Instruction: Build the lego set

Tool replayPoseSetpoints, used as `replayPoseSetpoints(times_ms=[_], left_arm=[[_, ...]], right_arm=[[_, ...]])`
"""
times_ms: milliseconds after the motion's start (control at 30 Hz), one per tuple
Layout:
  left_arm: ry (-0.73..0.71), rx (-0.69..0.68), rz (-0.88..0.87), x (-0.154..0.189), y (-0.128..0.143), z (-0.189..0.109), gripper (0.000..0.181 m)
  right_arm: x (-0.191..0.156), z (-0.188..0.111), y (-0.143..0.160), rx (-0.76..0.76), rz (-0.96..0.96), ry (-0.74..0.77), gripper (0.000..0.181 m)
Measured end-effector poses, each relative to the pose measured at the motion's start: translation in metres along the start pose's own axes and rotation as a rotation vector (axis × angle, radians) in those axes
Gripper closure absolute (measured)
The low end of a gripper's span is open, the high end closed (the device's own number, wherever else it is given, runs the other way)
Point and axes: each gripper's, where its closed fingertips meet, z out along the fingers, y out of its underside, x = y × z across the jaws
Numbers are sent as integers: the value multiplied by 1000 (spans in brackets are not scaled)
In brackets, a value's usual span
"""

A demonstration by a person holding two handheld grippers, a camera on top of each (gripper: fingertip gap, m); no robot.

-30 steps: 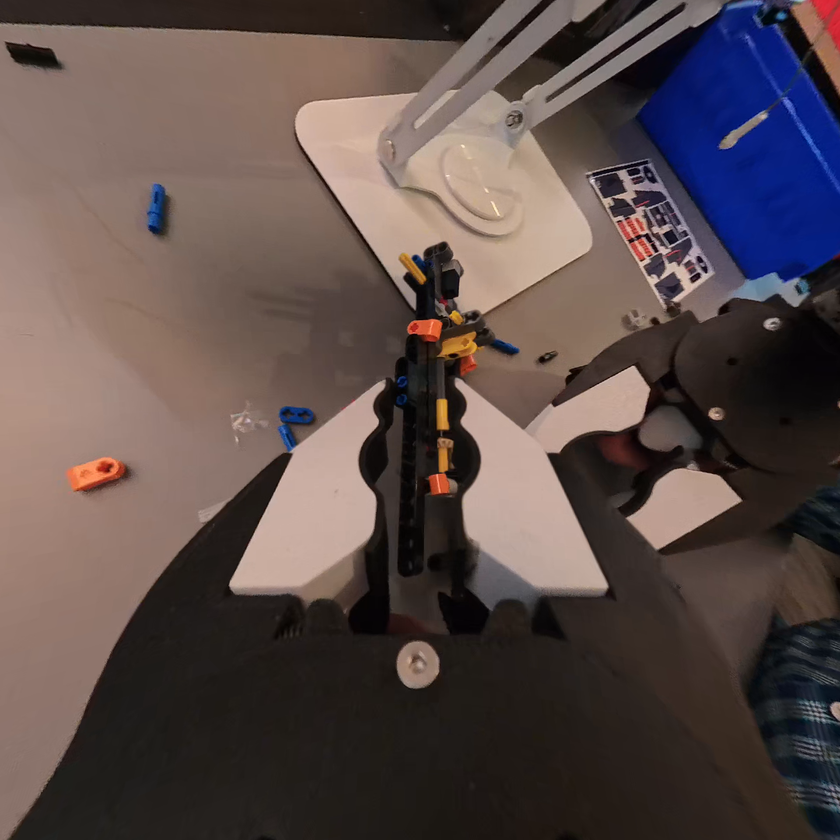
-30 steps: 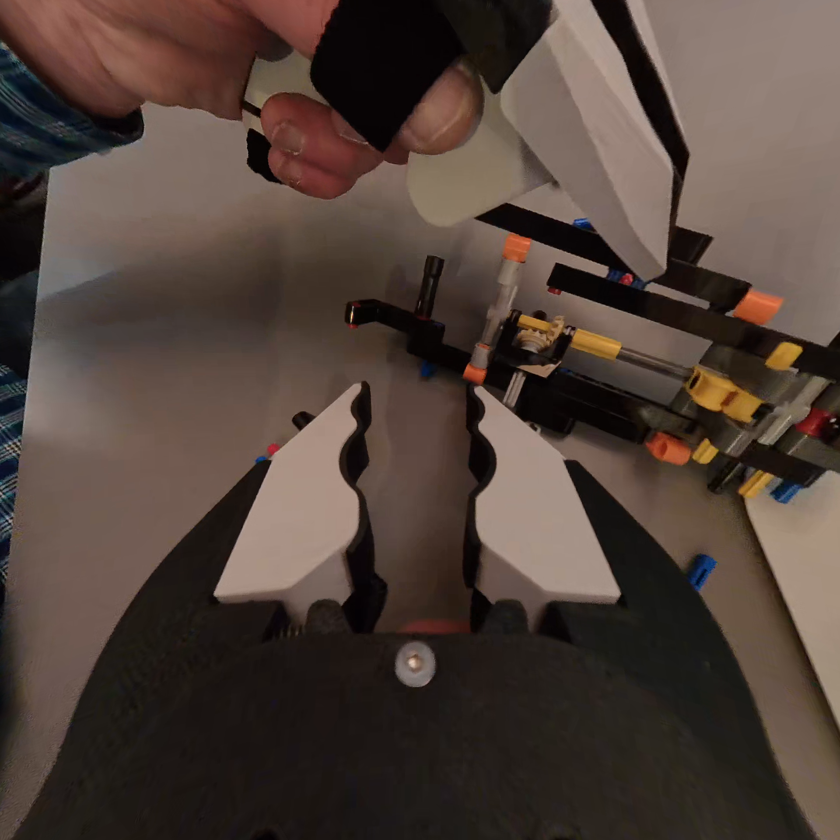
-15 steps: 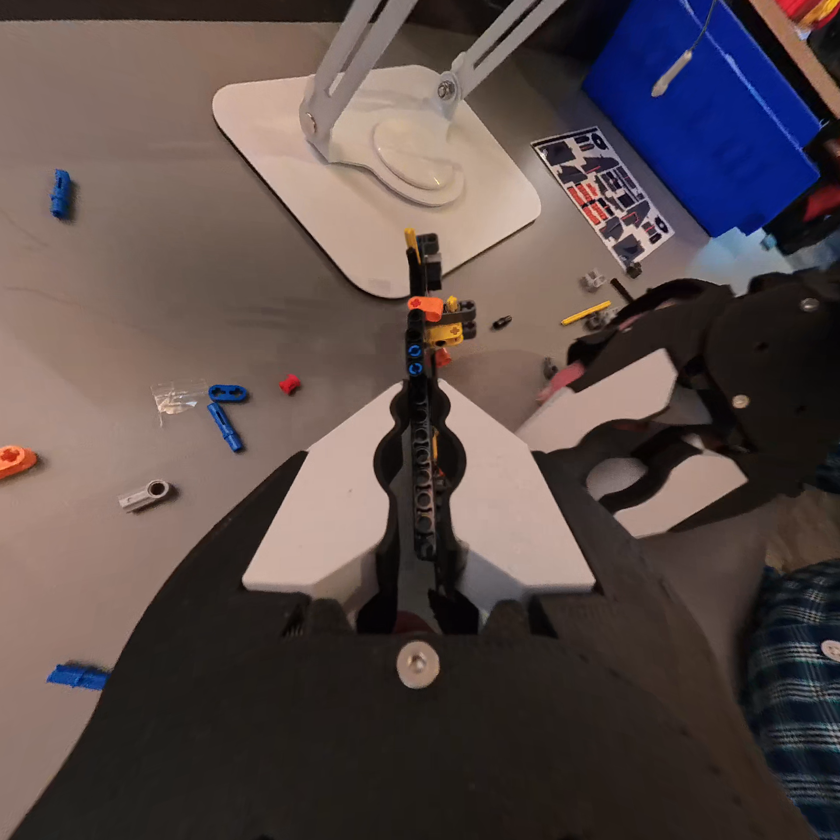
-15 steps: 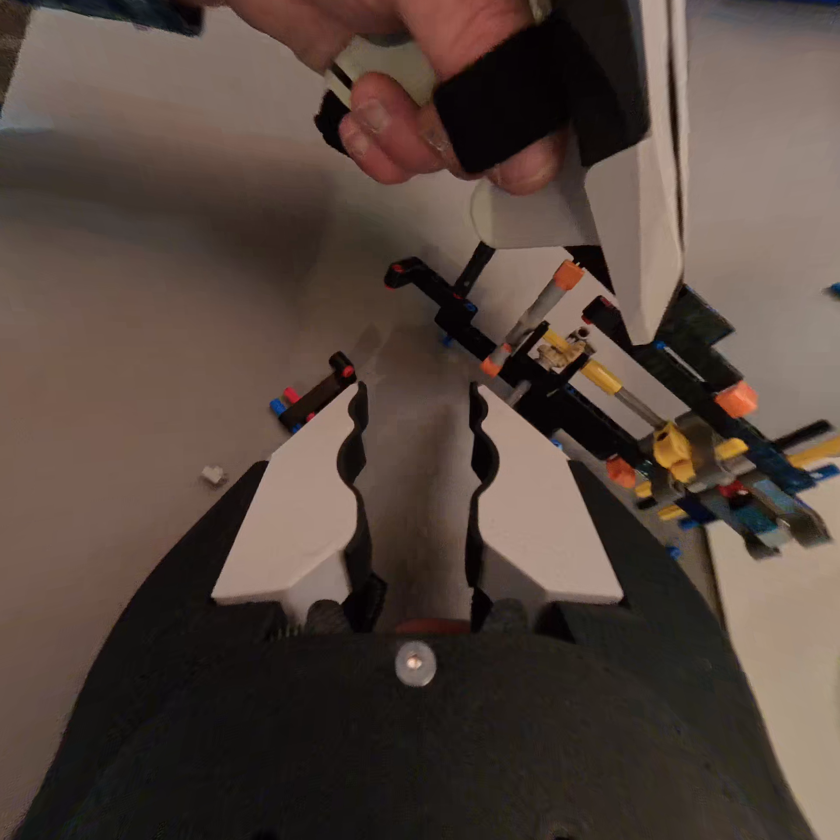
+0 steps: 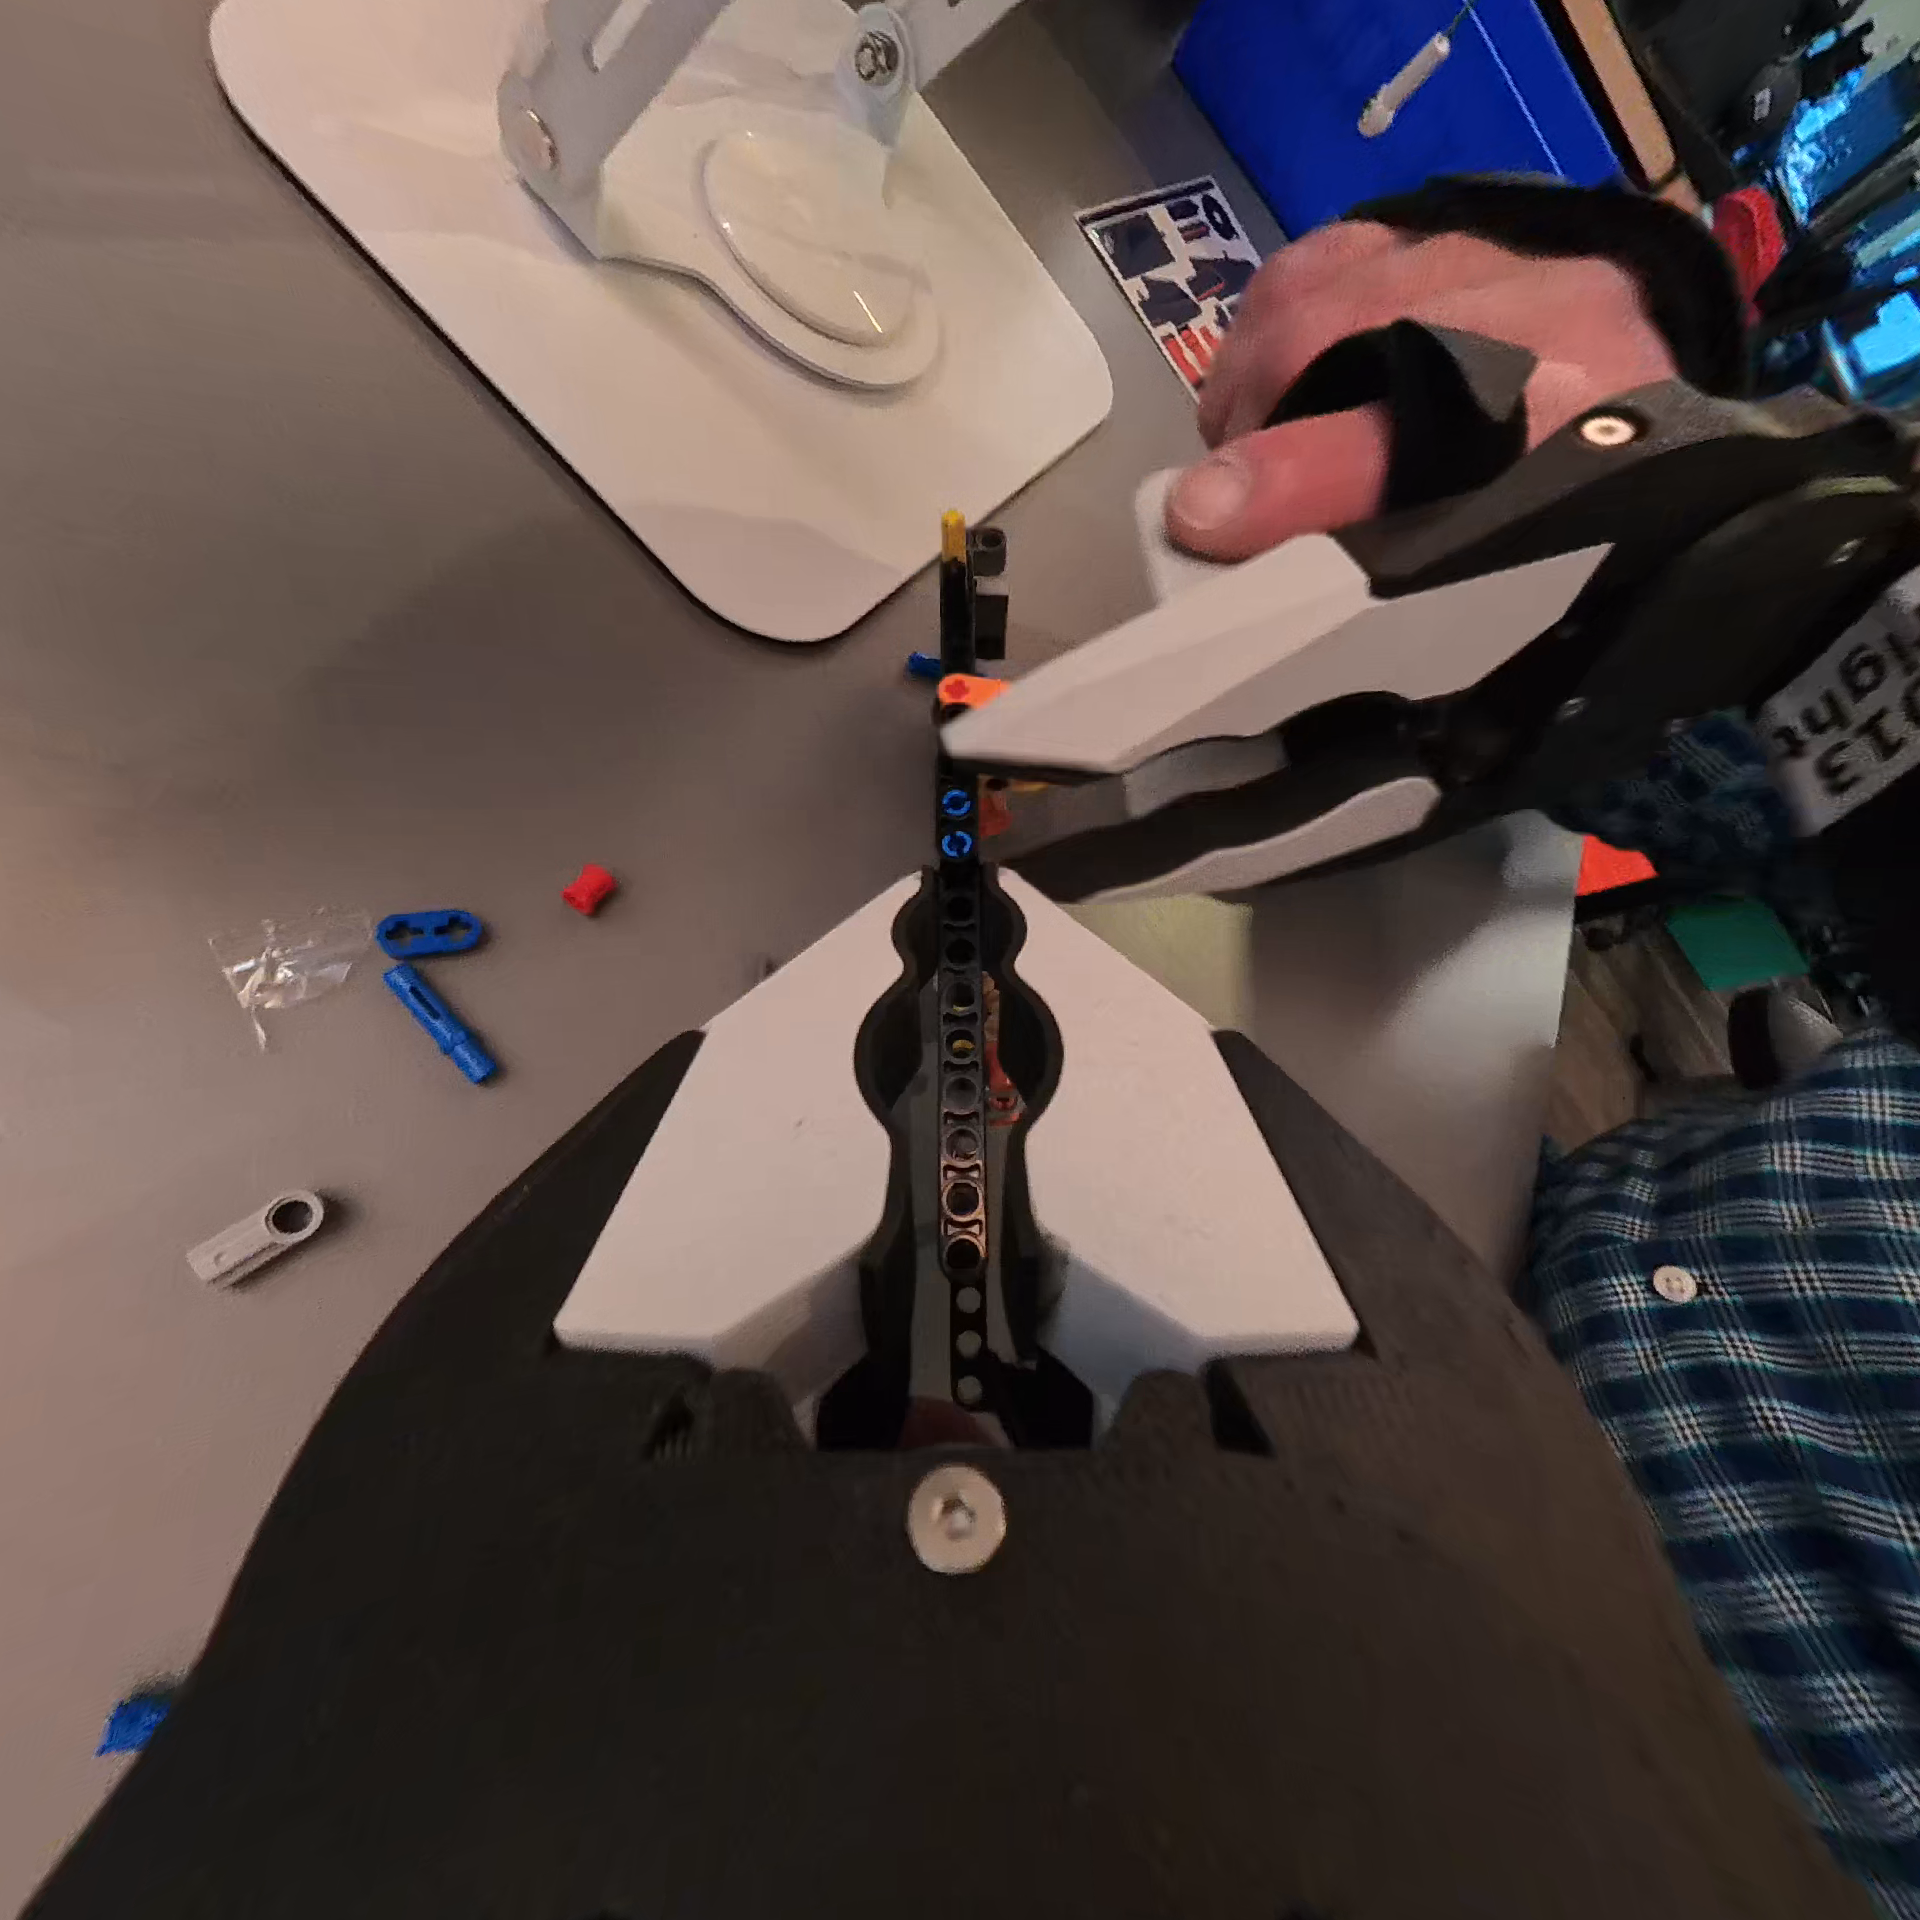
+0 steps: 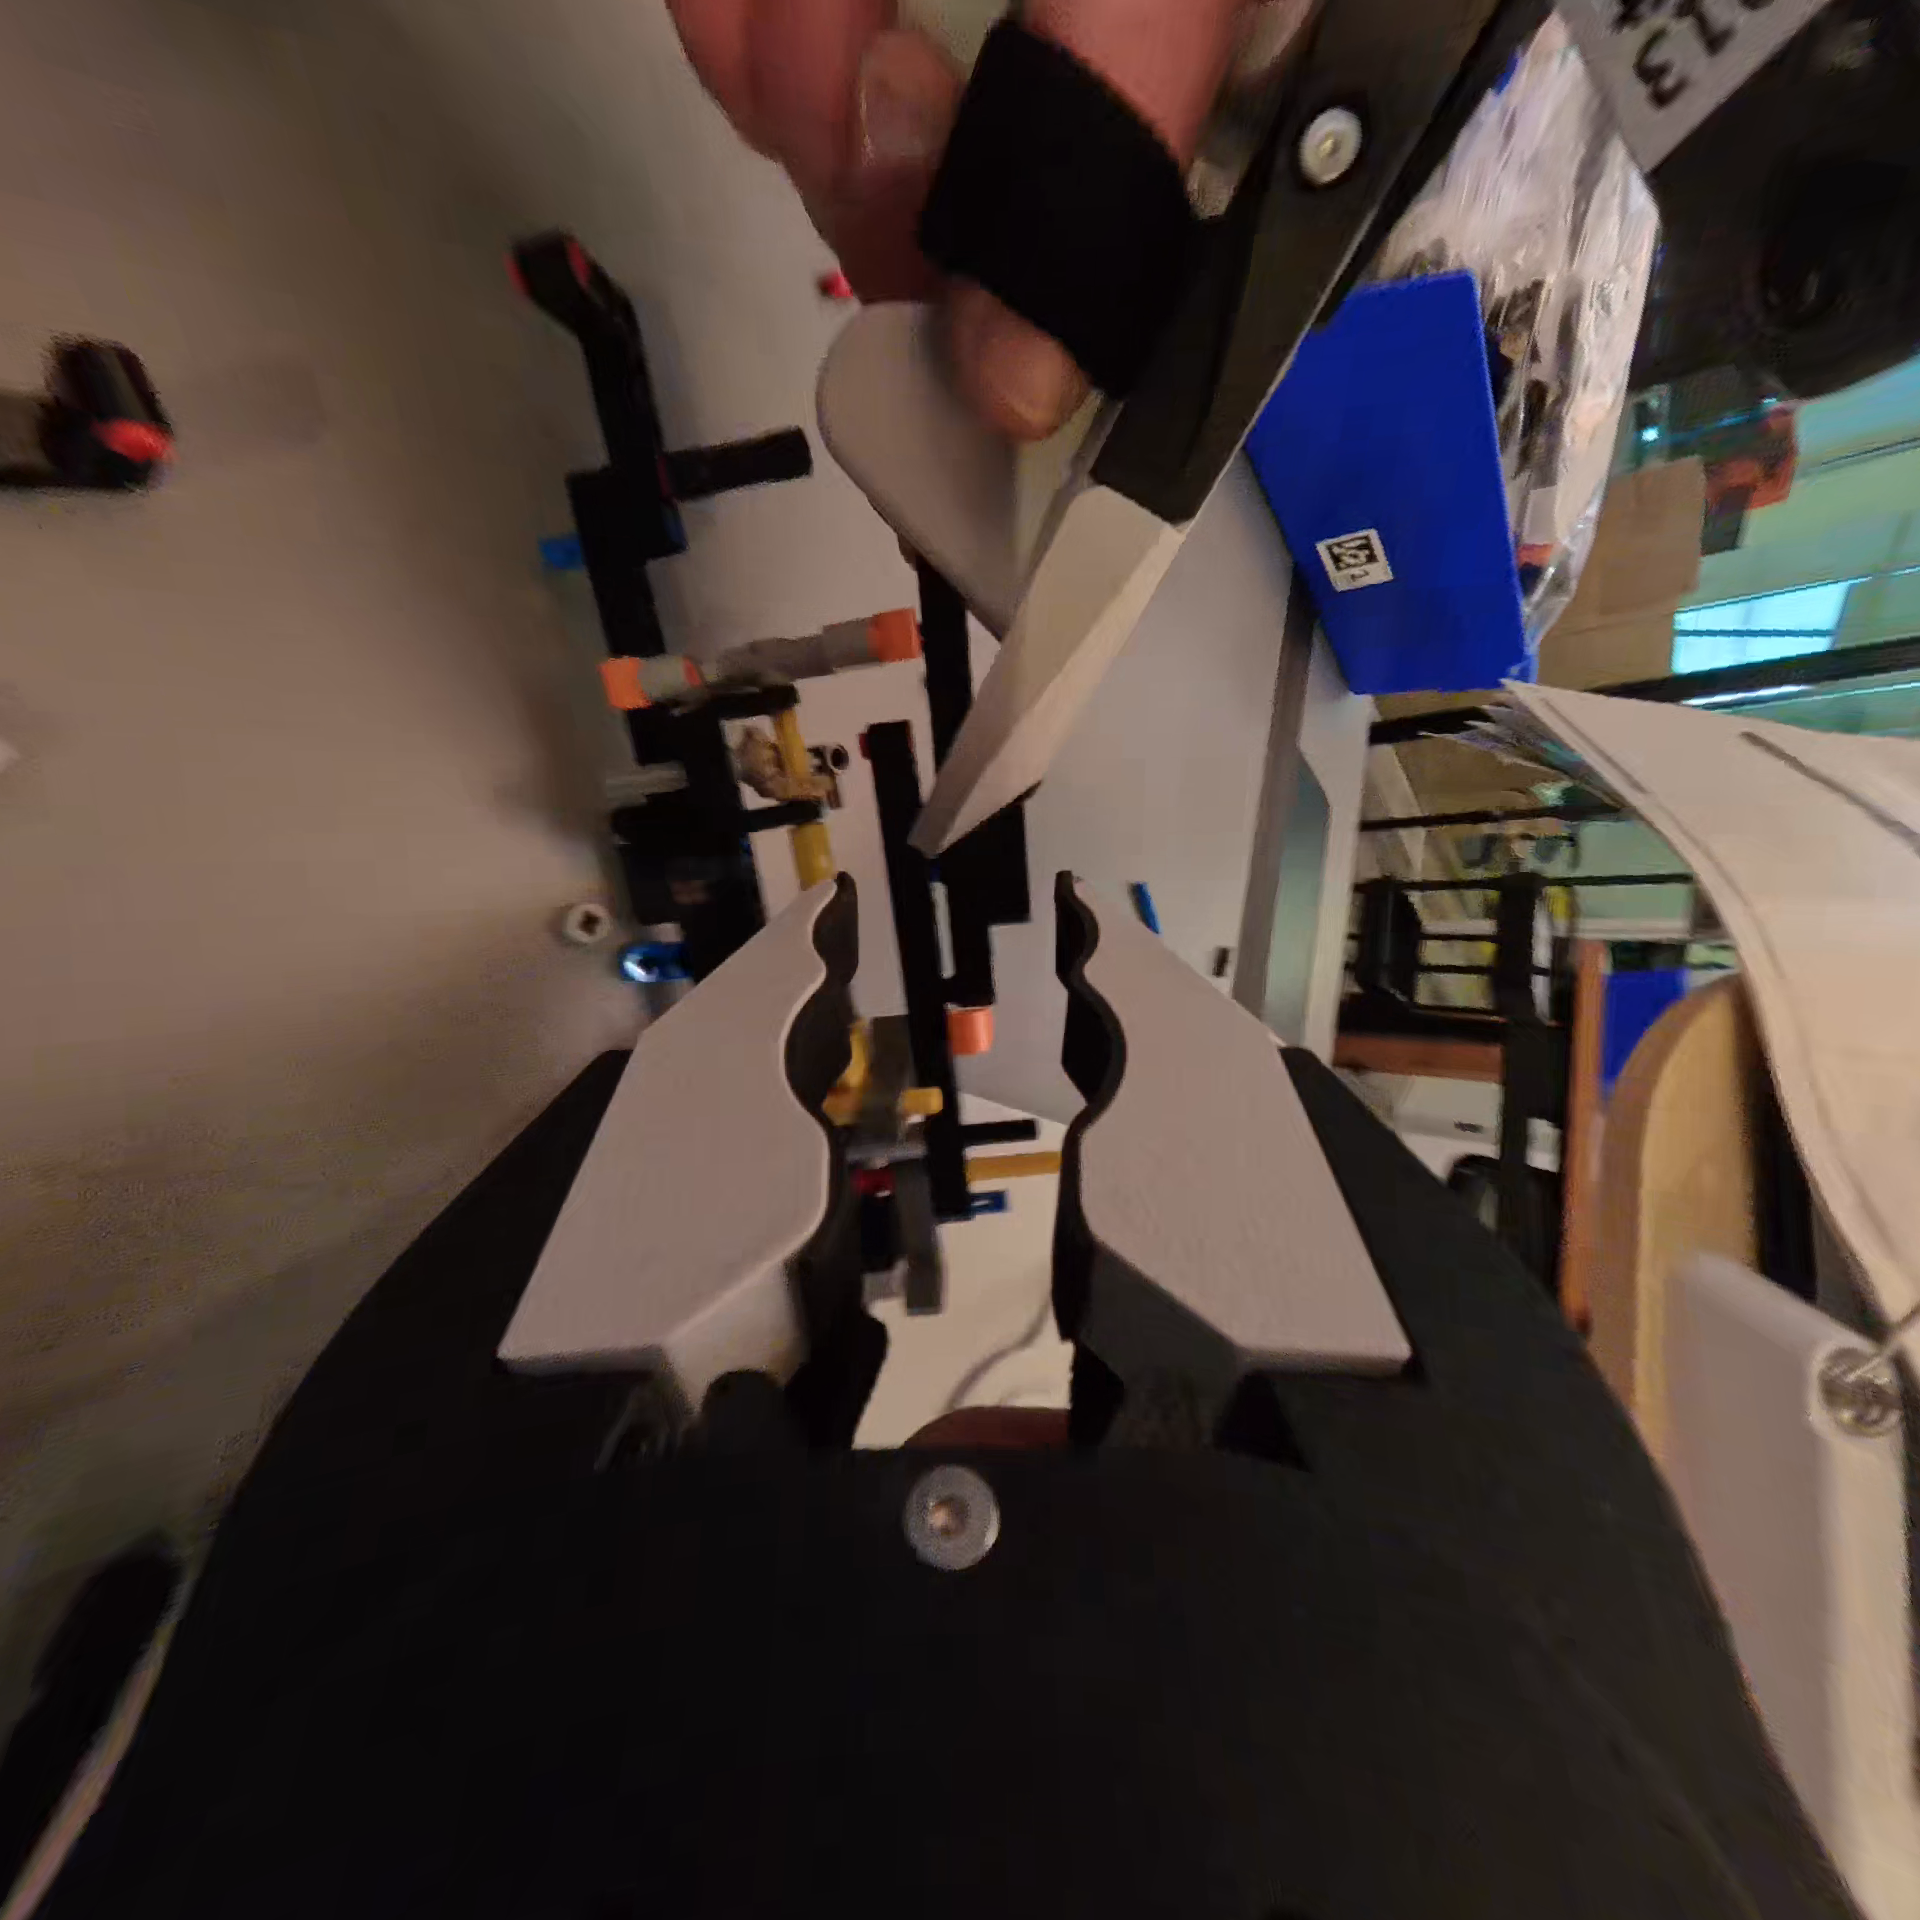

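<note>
The lego assembly (image 5: 958,1101), a long black beam with yellow, orange and blue parts, is clamped edge-on in my left gripper (image 5: 958,904), which is shut on it above the grey table. My right gripper (image 5: 971,805) comes in from the right, and its open fingertips straddle the assembly's far part just past my left fingertips. In the right wrist view the right gripper (image 6: 951,894) is open with the assembly (image 6: 914,966) between its jaws. I cannot tell whether they touch. The left gripper's white finger (image 6: 1039,675) points down onto the assembly from above.
A white lamp base (image 5: 623,416) stands behind the assembly, with a sticker sheet (image 5: 1164,260) and a blue bin (image 5: 1351,104) to its right. Loose blue pieces (image 5: 431,935), a red piece (image 5: 589,889), a grey piece (image 5: 260,1236) and a clear bag (image 5: 286,956) lie left. The tips of both grippers are at nearly the same place. About 7 cm separates my left fingertips from the red piece (image 5: 589,889).
My right gripper has swung up from the table to the far end of the assembly and now straddles it. My left gripper still holds the assembly and has moved it nearer the lamp base.
</note>
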Motion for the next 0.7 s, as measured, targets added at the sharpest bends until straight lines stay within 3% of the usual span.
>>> replayPoseSetpoints(times_ms=[300,433,533,700], left_arm=[[44,-43,21,-1,4,3,175],[-26,-10,107,3,3,-4,157],[-194,-61,243,-7,10,-6,160],[-498,-167,619,-14,7,-10,153]], right_arm=[[-5,14,6,-43,-68,-37,156],[-5,15,8,-55,-29,-49,156],[-7,17,7,-64,-19,-68,156],[-7,18,8,-74,23,-103,156]])
